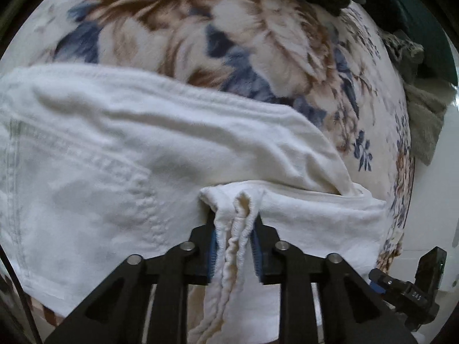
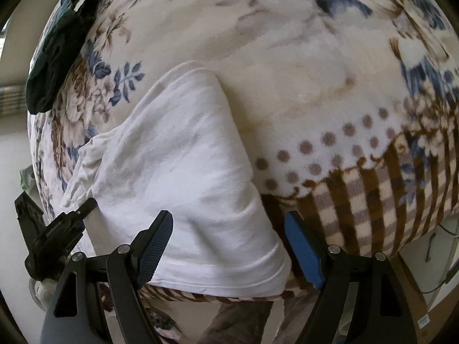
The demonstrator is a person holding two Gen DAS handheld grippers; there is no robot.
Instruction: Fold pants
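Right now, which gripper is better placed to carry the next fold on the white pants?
Left. The left gripper is clamped on a bunched hem of the white pants, probably ready to pull. The right gripper hangs open above the cloth near the floral blanket edge, gripping nothing.

The only legible marking is "045" on the right claw, at the lower right.

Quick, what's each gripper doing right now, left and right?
Left gripper: shut on a bunched hem of the white pants.
Right gripper: open, holding nothing, jaws wide over the pants' edge.
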